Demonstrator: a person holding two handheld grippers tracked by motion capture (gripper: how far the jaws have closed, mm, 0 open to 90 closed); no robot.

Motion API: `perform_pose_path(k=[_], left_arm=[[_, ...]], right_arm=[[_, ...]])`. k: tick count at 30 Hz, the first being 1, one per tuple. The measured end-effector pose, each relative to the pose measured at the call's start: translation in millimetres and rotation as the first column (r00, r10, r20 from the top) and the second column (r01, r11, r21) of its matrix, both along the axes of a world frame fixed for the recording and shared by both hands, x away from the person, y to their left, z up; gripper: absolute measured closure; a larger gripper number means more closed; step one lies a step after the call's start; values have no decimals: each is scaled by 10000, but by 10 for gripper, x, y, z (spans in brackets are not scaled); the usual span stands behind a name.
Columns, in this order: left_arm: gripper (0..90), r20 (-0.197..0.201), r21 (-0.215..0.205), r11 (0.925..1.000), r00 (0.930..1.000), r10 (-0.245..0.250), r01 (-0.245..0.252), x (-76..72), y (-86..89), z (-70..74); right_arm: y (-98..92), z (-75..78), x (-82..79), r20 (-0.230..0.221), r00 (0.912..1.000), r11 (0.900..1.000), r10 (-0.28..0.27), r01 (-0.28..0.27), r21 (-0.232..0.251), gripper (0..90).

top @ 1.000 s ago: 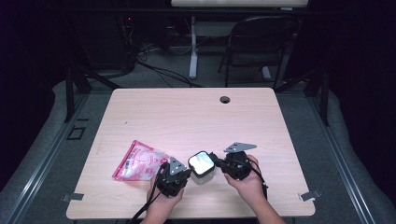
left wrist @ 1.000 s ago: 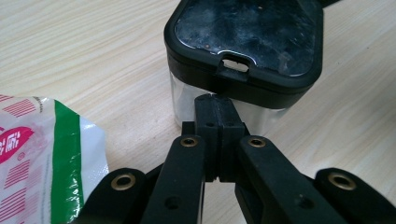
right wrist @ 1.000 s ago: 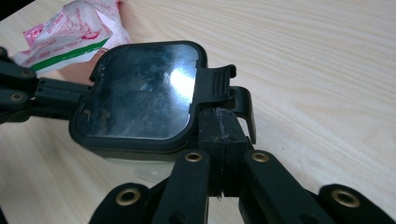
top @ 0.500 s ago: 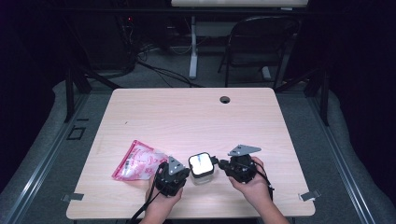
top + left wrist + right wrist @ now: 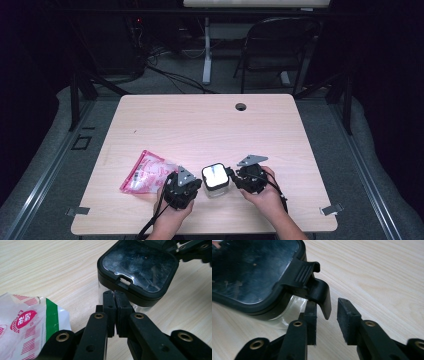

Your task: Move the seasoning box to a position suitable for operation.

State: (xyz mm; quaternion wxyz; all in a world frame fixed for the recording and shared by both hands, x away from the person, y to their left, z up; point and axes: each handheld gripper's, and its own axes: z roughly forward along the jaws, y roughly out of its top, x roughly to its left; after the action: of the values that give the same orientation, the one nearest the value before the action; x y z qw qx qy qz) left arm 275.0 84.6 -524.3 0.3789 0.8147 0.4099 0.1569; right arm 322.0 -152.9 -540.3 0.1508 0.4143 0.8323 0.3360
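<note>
Writing shows on one thing here, the pink-and-white plastic bag (image 5: 147, 171) lying flat on the desk (image 5: 200, 125): red characters in an oval badge beside a green stripe, too small and cropped in the left gripper view to read. The container (image 5: 216, 179), clear-walled with a black-framed lid (image 5: 138, 263), carries no label I can make out; it stands near the front edge of the desk, between the two hands.

The left tongs (image 5: 115, 296) are closed, pads pressed flat together with nothing between them (their tips sit right against the container's clear wall below the lid rim). The right tongs (image 5: 327, 311) have just been opening; they stand partly apart, and the lid's black latch tab (image 5: 318, 293) hangs in the gap, close to the left pad, unclamped.

Beyond the desk, a chair (image 5: 280, 50), cables on the floor and dark surroundings.
</note>
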Motion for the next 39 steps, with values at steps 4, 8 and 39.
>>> perform_pose_path(k=[4,8,39], left_arm=[[883,-52,83,10000,10000,-45,46,26,-23,-6],[892,-66,228,9997,9999,-110,111,37,-42,-6],[850,-293,9,10000,9996,-26,26,114,119,90]], right_arm=[[52,-18,-5,76,10000,9998,-37,38,-183,803],[79,-15,-44,239,9995,9984,-190,203,-531,812],[-56,255,-323,-1495,9880,9984,-384,442,362,763]])
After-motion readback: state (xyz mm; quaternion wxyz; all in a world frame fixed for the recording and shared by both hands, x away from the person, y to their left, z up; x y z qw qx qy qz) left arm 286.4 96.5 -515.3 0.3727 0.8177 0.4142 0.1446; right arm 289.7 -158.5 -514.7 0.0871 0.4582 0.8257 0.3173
